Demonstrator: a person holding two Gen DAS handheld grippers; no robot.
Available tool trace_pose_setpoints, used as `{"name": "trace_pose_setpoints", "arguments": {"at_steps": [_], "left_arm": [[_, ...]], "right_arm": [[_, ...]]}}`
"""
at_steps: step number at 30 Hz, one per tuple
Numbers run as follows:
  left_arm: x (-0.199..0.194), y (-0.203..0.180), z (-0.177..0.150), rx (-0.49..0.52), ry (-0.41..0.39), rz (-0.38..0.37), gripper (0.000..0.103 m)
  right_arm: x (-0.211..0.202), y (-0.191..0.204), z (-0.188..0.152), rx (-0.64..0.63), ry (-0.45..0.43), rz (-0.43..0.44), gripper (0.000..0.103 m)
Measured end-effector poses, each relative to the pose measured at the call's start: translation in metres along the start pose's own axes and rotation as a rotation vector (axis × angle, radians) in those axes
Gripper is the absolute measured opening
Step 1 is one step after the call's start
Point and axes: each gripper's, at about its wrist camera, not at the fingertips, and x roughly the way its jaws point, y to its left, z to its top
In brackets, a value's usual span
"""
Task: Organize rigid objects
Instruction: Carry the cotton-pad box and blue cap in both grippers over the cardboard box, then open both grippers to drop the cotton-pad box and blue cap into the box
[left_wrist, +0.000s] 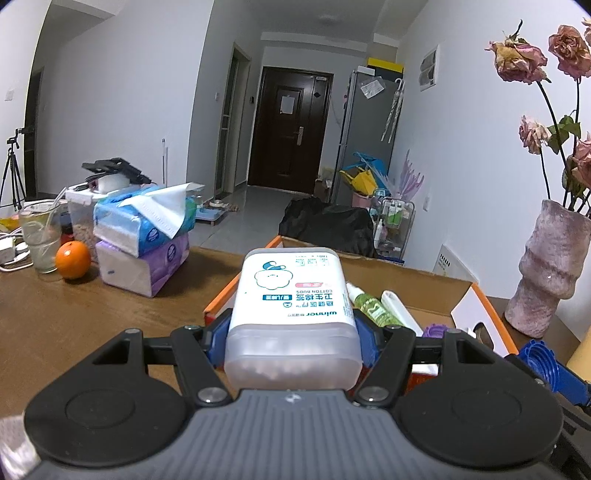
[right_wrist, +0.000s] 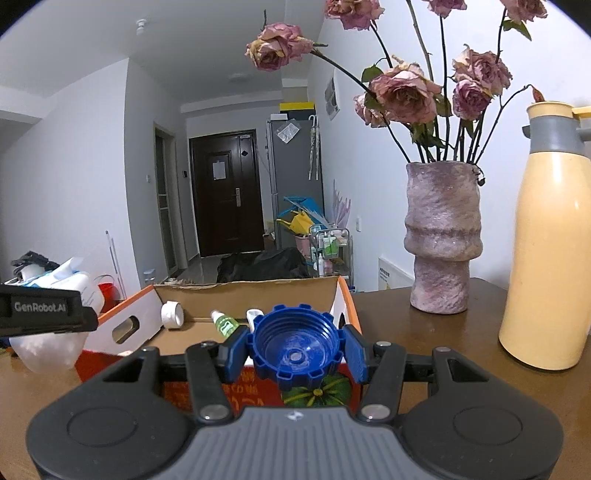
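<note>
My left gripper (left_wrist: 291, 328) is shut on a white cotton-bud box (left_wrist: 293, 306), held at the near left edge of an open cardboard box (left_wrist: 436, 284). My right gripper (right_wrist: 295, 349) is shut on a blue ribbed screw cap (right_wrist: 295, 350), held at the near rim of the same cardboard box (right_wrist: 255, 291). Inside the box lie a green spray bottle (left_wrist: 373, 306) (right_wrist: 223, 323), a white piece (left_wrist: 399, 312) and a white roll (right_wrist: 171, 314). The blue cap also shows in the left wrist view (left_wrist: 543, 358), and the cotton-bud box in the right wrist view (right_wrist: 48, 347).
On the wooden table (left_wrist: 92, 314) stand two tissue packs (left_wrist: 144, 240), an orange (left_wrist: 73, 259), a glass (left_wrist: 40, 236) and a plastic container (left_wrist: 79, 218) at the left. A pink vase with dried roses (right_wrist: 441, 240) and a yellow thermos (right_wrist: 546, 236) stand right of the box.
</note>
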Motion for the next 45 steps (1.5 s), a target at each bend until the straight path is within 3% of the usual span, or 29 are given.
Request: {"name": "trace_pose_setpoints", "arguments": {"at_steps": [24, 45], "left_arm": [[0.062, -0.018, 0.030, 0.052, -0.049, 0.000, 0.067], [0.110, -0.033, 0.037, 0.121, -0.031, 0.004, 0.067]], "right_arm": [[0.066, 0.012, 0.018, -0.007, -0.004, 0.010, 0.053], [0.115, 0.020, 0.026, -0.047, 0.019, 0.012, 0.053]]}}
